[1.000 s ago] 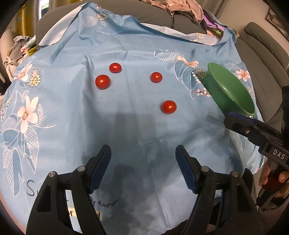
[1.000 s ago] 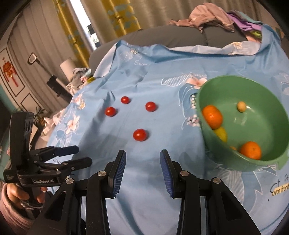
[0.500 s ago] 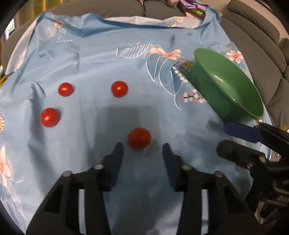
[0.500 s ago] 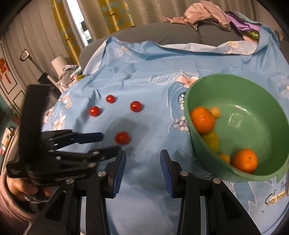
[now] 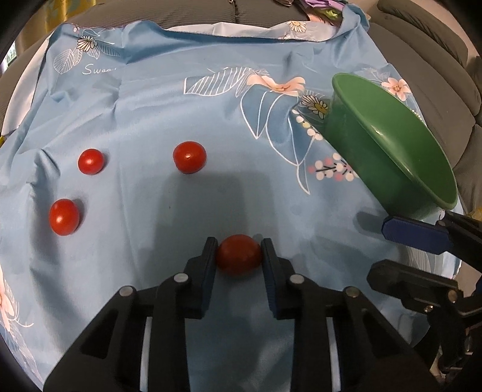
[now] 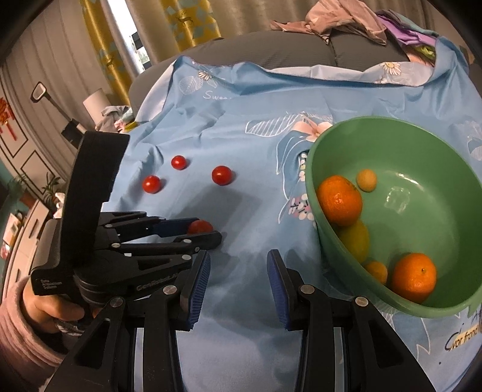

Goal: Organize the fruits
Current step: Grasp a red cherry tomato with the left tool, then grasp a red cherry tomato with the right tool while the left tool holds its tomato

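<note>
My left gripper [image 5: 239, 251] is shut on a red cherry tomato [image 5: 239, 254] that rests on the blue flowered cloth [image 5: 180, 99]; the same tomato [image 6: 199, 226] shows between its fingers in the right wrist view. Three more cherry tomatoes [image 5: 189, 157] [image 5: 90, 161] [image 5: 64, 216] lie on the cloth beyond it to the left. A green bowl [image 6: 427, 141] at the right holds two oranges [image 6: 339, 199] [image 6: 415, 276] and small yellow fruits [image 6: 366, 180]. My right gripper [image 6: 238, 271] is open and empty, just left of the bowl.
The cloth covers a grey sofa [image 6: 271, 51] with a pile of clothes [image 6: 331, 18] on its back. The bowl [image 5: 391, 141] stands near the cloth's right edge. Curtains and a window [image 6: 141, 36] are at the far left.
My left gripper moved forward and down onto the nearest tomato and closed on it. The right gripper stayed open beside the bowl.
</note>
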Demonstrator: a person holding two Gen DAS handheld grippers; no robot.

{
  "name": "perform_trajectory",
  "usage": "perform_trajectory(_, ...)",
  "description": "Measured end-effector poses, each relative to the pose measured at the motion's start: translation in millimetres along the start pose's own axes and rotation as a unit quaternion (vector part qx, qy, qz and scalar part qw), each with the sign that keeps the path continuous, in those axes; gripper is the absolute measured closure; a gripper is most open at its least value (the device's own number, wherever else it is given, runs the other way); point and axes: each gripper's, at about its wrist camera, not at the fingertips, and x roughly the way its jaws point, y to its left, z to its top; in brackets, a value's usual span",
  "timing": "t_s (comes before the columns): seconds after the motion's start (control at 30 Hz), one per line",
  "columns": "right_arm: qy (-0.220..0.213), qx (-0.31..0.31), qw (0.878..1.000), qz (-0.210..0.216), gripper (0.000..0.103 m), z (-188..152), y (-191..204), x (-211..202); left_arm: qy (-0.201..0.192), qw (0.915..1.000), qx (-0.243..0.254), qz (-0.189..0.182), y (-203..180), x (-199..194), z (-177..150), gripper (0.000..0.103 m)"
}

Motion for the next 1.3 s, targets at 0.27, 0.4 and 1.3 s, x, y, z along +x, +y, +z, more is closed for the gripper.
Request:
perform_trajectory(0.27,0.001,0.005,1.000,0.002,0.064,0,-3,0,-0.005,0.9999,-0.016,-0.001,9,-8,1,0.075)
perform_trajectory(0.4,0.001,0.004,1.000,0.004,0.064,1,-1,2,-0.020,0.9993,-0.030,0.004,21,-21,3,0.075)
perform_trajectory(1.3,0.012,-0.012,1.000,0.012,0.063,48,38,60,-0.075,0.9940,-0.080,-0.003,88,-58,3,0.075)
